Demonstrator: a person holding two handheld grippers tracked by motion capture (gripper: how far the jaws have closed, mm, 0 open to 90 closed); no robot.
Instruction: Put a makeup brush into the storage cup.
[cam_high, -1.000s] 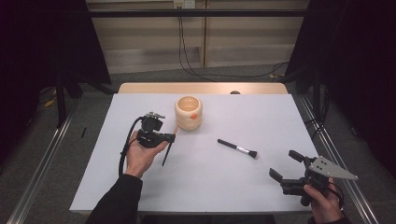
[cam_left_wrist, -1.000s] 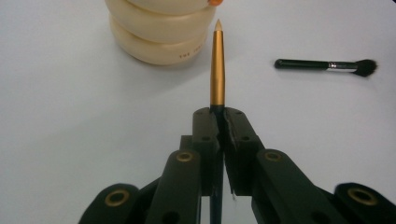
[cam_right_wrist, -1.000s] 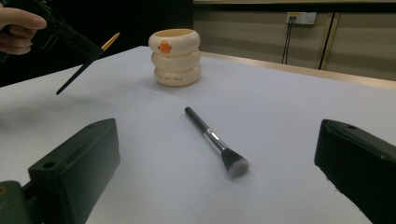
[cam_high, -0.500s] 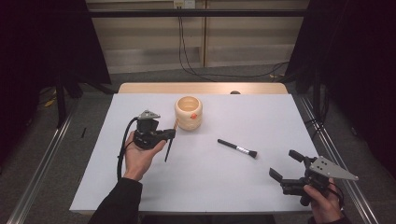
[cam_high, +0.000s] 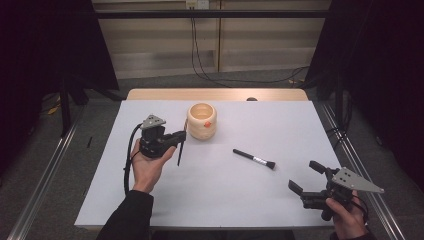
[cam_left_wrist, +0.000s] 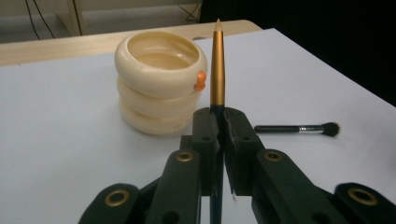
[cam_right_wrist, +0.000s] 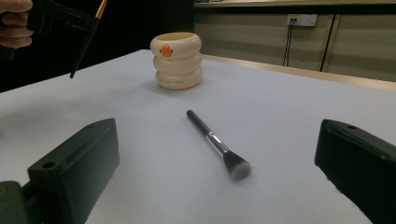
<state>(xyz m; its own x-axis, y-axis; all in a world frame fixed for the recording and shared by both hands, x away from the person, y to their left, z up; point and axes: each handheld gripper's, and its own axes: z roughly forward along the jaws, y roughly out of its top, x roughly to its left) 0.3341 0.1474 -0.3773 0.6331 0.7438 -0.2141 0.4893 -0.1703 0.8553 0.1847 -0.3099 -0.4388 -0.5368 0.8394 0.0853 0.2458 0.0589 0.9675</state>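
My left gripper (cam_high: 181, 137) is held above the table just left of a cream ribbed cup (cam_high: 202, 121) and is shut on a thin stick (cam_high: 179, 151) that hangs down from the jaws. In the left gripper view the jaws (cam_left_wrist: 219, 121) pinch this stick (cam_left_wrist: 217, 65); its orange part with a pale tip points past the cup (cam_left_wrist: 159, 84). A black makeup brush (cam_high: 254, 158) lies flat mid-table. My right gripper (cam_high: 305, 176) stands open near the front right corner, facing the brush (cam_right_wrist: 212, 140), with nothing between its jaws.
The white table top (cam_high: 250, 210) ends in a wooden strip (cam_high: 215, 94) at the back. A metal rail (cam_high: 350, 150) runs along the right side. The cup (cam_right_wrist: 177, 60) bears a small orange mark. Dark curtains stand at both sides.
My left hand has edged slightly away from the person, toward the cup, and the stick hangs a little more upright. The right gripper, the brush and the cup have not moved.
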